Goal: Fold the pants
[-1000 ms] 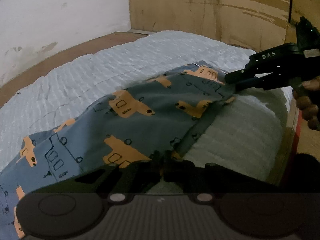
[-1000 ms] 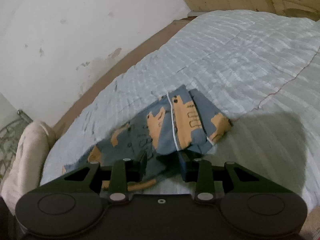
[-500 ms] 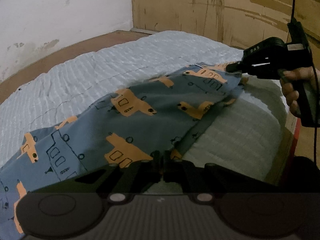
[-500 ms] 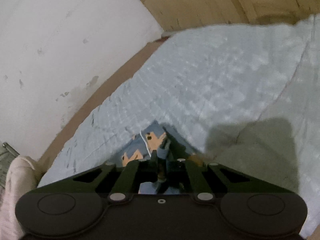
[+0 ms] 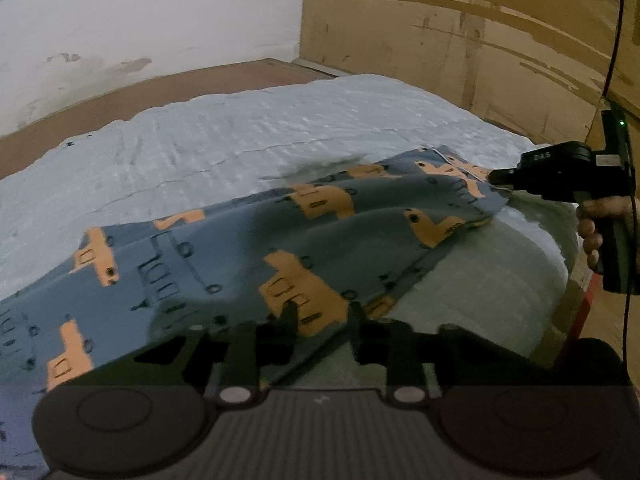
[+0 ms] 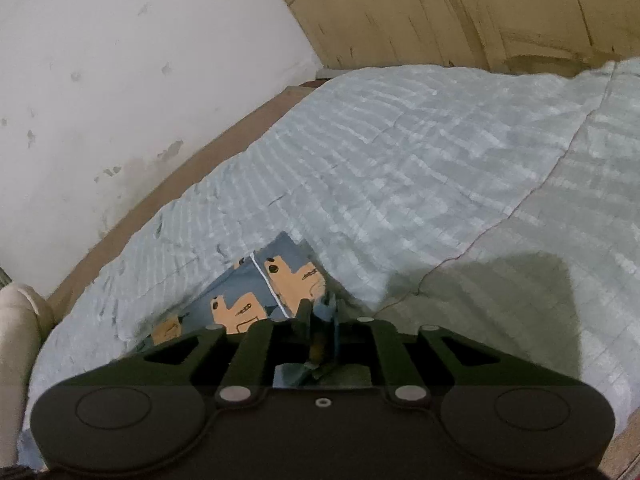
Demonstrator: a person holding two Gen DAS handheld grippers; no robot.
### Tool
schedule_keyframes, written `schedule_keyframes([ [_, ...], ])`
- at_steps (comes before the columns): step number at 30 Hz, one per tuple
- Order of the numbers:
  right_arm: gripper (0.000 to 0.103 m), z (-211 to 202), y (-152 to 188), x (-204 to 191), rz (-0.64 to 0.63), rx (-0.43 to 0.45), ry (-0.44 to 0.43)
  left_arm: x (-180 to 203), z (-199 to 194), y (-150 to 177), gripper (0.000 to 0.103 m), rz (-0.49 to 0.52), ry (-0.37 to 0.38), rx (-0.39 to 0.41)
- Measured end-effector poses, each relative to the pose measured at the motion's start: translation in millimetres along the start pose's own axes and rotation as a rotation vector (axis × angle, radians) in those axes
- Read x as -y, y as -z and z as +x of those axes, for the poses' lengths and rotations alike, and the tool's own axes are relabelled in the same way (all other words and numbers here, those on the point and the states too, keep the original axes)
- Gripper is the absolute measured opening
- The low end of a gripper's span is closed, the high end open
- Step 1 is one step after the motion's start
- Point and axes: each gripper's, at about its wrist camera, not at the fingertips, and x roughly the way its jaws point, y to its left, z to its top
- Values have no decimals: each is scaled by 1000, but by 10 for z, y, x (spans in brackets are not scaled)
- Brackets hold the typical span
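Blue pants (image 5: pixel 224 264) printed with orange trucks lie spread across a pale blue quilted bed cover (image 5: pixel 200 140). My left gripper (image 5: pixel 322 316) is over their near edge. Its jaws are opening, and the cloth lies loose between the two fingers. In the left wrist view a hand (image 5: pixel 592 224) holds my right gripper (image 5: pixel 496 178) at the pants' far corner. In the right wrist view that gripper (image 6: pixel 319 310) has a bunch of the pants (image 6: pixel 280 280) filling the narrow gap between its pads. Its jaws are starting to open.
A wooden panel (image 5: pixel 460 32) rises behind the bed, and a scuffed white wall (image 5: pixel 140 20) runs along its far side above a brown frame edge (image 5: pixel 160 88). A cream cushion (image 6: pixel 20 320) sits at the left. The bed's right edge drops off near a red strip (image 5: pixel 586 308).
My left jaws, shut on the pants' near edge before, now stand apart, and that view has shifted a little. My right gripper closed on the far corner, and its gap is now slightly wider.
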Motion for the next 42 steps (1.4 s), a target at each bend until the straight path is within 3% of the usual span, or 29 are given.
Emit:
schedule_keyframes([
  [2,27,-43,-1,-37,-24,5,12,-60,-68,35,41,-18,-9,5],
  [4,52,-121,24,-73,-48,13,23,-122,-147,81,53,-42,-22,19],
  [5,59,-139,49,-114,-67,18,24,-157,-191,108,61,-54,-33,26],
  [7,80,-214,125,-214,-122,25,13,-213,-263,159,68,-71,-58,34],
  [9,89,-263,220,-339,-182,17,-1,-270,-341,218,80,-85,-88,36],
  [12,100,-331,396,-567,-284,17,-32,-358,-473,314,90,-110,-137,52],
  [18,102,-316,741,-1180,-527,13,-77,-641,-738,461,95,-208,-257,73],
  [27,102,-143,1135,-2058,-669,-35,-256,-1400,-1288,821,98,-392,-510,128],
  [30,102,-78,1275,-2363,-722,-59,-308,-1695,-1367,930,98,-453,-556,126],
  [35,102,12,1460,-2783,-784,-105,-370,-2140,-1357,1085,98,-591,-528,142],
  [40,102,49,1567,-3024,-835,-134,-402,-2441,-1288,1148,96,-684,-425,172],
  [42,102,45,1593,-3069,-844,-140,-403,-2512,-1220,1143,78,-702,-390,166],
])
